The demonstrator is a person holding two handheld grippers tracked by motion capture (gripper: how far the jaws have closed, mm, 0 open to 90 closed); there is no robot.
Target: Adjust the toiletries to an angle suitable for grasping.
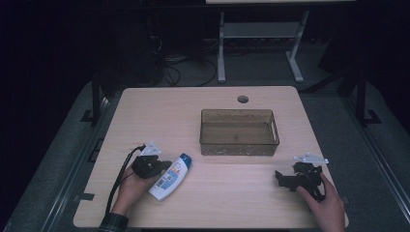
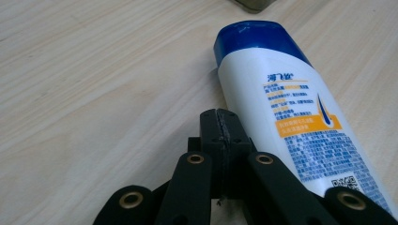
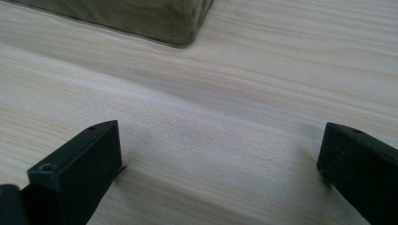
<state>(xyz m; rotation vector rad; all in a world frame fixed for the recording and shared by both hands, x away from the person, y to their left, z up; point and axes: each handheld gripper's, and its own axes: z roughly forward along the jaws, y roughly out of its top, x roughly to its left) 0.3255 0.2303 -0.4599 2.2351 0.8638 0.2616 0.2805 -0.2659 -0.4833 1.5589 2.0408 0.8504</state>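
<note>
Dim room, grey floor [image 1: 270, 67]

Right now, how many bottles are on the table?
1: the bottle lies on its side near the table's front left, beside the shut left gripper. None in the bin.

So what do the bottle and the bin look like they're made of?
Bottle: likely glossy white plastic with a blue cap, going by the smooth sheen and printed label. Bin: probably translucent brownish plastic, since its floor shows through the walls. Both lie on a pale wood-grain table.
</note>
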